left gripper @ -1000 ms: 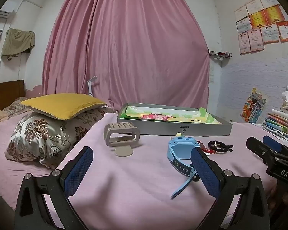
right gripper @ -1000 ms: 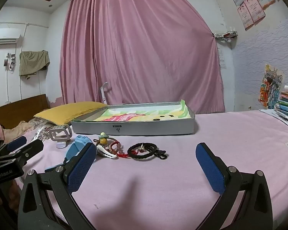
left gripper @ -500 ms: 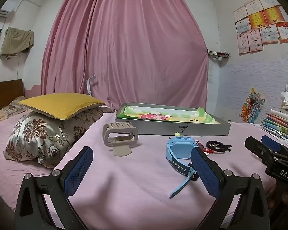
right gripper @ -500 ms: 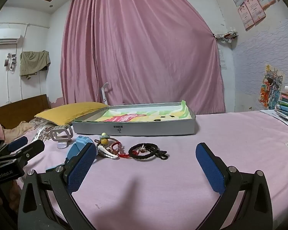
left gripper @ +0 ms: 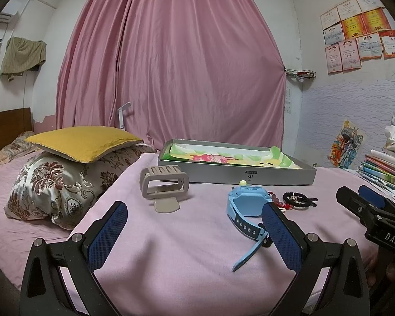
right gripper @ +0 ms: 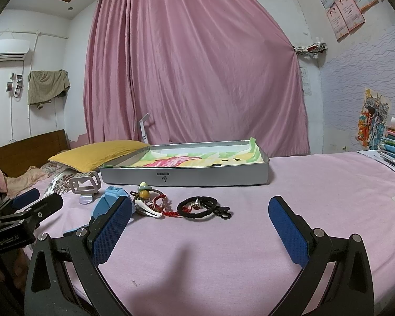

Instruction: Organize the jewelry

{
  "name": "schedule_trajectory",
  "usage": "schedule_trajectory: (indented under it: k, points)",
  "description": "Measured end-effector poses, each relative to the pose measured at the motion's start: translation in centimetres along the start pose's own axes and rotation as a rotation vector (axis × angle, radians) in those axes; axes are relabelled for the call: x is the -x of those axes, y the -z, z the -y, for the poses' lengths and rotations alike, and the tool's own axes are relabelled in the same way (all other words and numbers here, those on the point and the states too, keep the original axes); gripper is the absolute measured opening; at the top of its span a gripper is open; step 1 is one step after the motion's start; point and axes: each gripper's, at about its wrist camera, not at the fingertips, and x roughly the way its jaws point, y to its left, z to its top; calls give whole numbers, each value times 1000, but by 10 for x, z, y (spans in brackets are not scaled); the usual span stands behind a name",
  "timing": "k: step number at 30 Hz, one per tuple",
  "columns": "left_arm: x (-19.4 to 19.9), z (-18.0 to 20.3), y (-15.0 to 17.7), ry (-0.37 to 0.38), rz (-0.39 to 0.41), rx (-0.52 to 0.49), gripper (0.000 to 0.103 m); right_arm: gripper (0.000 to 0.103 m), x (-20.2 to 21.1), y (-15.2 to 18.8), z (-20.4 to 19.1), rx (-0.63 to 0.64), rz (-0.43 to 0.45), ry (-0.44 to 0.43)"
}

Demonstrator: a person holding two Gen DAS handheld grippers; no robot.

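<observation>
A grey shallow box (left gripper: 237,175) lined with colourful paper lies on the pink bed; it also shows in the right wrist view (right gripper: 187,176). In front of it lie a blue watch (left gripper: 246,205), a beige hair claw (left gripper: 163,184), a black braided bracelet (right gripper: 200,206), a red cord bracelet (right gripper: 162,205) and a small charm (right gripper: 144,188). My left gripper (left gripper: 194,231) is open and empty, just short of the watch. My right gripper (right gripper: 201,230) is open and empty, just short of the bracelets.
A yellow pillow (left gripper: 83,142) on a patterned pillow (left gripper: 58,184) lies left. Stacked books (left gripper: 384,168) sit at the right edge. A pink curtain (left gripper: 171,65) hangs behind. The bed's near edge is below the grippers.
Both grippers have shifted only slightly; the view drifts a little. Nothing was taken hold of or moved.
</observation>
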Motion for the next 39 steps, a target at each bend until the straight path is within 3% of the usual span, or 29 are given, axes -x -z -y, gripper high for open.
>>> schedule_trajectory:
  k: [39]
  points:
    - [-2, 2, 7, 5, -15, -1, 102, 102, -4, 6, -3, -5, -4, -7]
